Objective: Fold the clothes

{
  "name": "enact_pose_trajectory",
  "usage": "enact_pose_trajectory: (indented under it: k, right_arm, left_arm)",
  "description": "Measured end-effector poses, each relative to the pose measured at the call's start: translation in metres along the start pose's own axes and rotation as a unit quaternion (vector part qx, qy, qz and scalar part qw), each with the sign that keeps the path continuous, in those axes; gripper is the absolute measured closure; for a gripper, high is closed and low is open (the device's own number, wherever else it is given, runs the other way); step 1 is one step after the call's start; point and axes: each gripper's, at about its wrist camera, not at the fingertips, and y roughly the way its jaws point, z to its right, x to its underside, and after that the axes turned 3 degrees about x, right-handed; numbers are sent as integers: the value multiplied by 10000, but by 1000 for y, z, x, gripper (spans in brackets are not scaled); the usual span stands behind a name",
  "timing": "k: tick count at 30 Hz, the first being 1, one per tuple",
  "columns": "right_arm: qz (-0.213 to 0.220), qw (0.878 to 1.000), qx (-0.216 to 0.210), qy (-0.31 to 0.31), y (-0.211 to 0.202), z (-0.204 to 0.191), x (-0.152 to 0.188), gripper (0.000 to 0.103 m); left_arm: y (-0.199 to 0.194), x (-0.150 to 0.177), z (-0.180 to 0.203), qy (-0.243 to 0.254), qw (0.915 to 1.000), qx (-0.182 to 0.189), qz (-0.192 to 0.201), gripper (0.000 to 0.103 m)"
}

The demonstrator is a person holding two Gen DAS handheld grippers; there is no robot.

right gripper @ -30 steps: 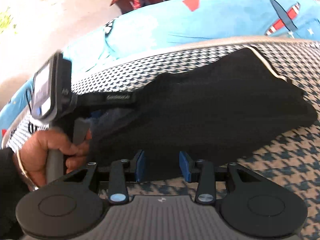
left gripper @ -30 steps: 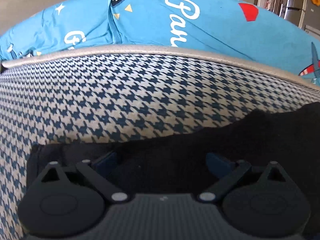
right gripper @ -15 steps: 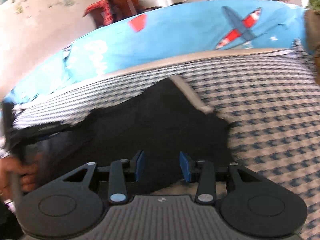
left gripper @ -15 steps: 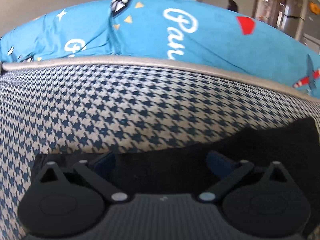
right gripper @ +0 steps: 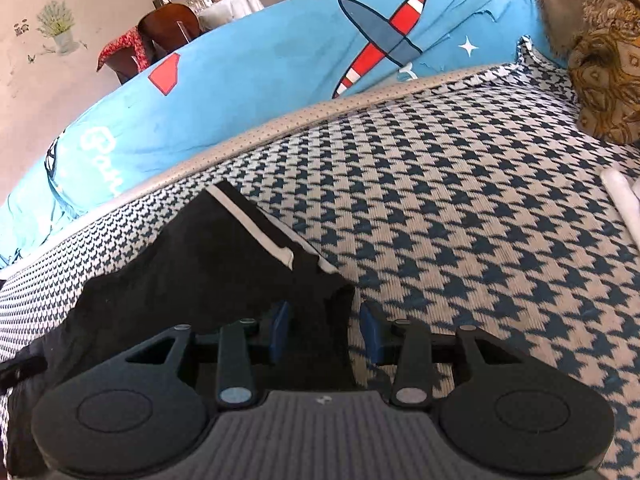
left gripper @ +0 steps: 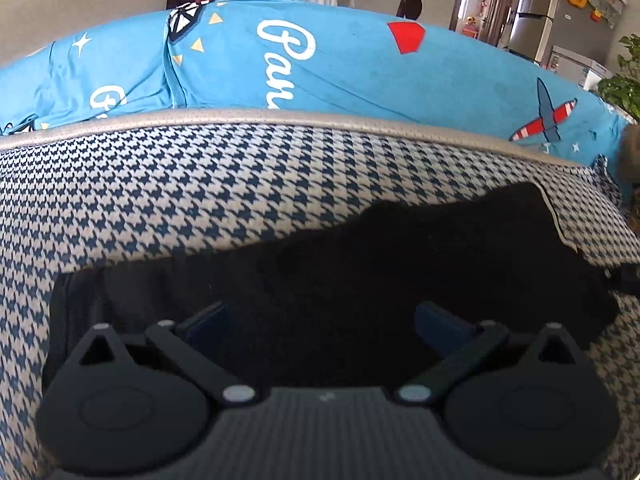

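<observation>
A black garment point(left gripper: 420, 264) lies flat on the blue-and-white houndstooth cushion point(left gripper: 240, 184). Its edge has a thin white stripe point(right gripper: 256, 220). In the left wrist view my left gripper point(left gripper: 320, 320) stands wide open low over the garment's left part, with black cloth spread between and under its blue pads point(left gripper: 204, 320). In the right wrist view my right gripper point(right gripper: 325, 332) is open at the garment's right corner point(right gripper: 320, 300), and the corner's tip lies between the pads. Whether either gripper touches the cloth is hidden.
A bright blue sheet point(left gripper: 340, 64) printed with letters and aeroplanes covers the backrest behind a beige piped edge point(right gripper: 320, 112). A brown patterned cushion point(right gripper: 600, 52) sits at the far right, with a white object point(right gripper: 624, 204) near it. Bare houndstooth surface point(right gripper: 480, 220) stretches to the garment's right.
My right gripper has swung right along the garment to its striped corner, and the hand with the left gripper has left its view. The left view has pulled back, showing more garment.
</observation>
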Motion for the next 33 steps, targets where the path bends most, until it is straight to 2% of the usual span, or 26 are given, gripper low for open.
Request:
enact_pose_trajectory:
  k: [4, 8, 10, 12, 18, 25, 33]
  right_arm:
    - [76, 9999, -30, -65, 7, -4, -2, 62]
    - [130, 9997, -67, -197, 13, -9, -3, 60]
    - [163, 9995, -37, -286, 15, -11, -3, 66]
    - [189, 9992, -16, -347, 17, -14, -4, 78]
    - [317, 9981, -40, -528, 11, -26, -5, 87]
    - [672, 9930, -486, -838, -15, -58, -3, 90]
    - [971, 9784, -1078, -1473, -39, -108, 9, 90]
  left_arm:
    - [3, 6, 4, 82, 9998, 61, -196, 0]
    - [6, 8, 7, 134, 9997, 40, -212, 0]
    - [7, 8, 7, 103, 9997, 52, -230, 0]
    - [8, 8, 8, 100, 9996, 63, -246, 0]
    - [8, 7, 6, 115, 9997, 5, -224, 0]
    - [7, 6, -1, 9, 9997, -82, -212, 0]
    - [6, 4, -10, -83, 9996, -183, -187, 0]
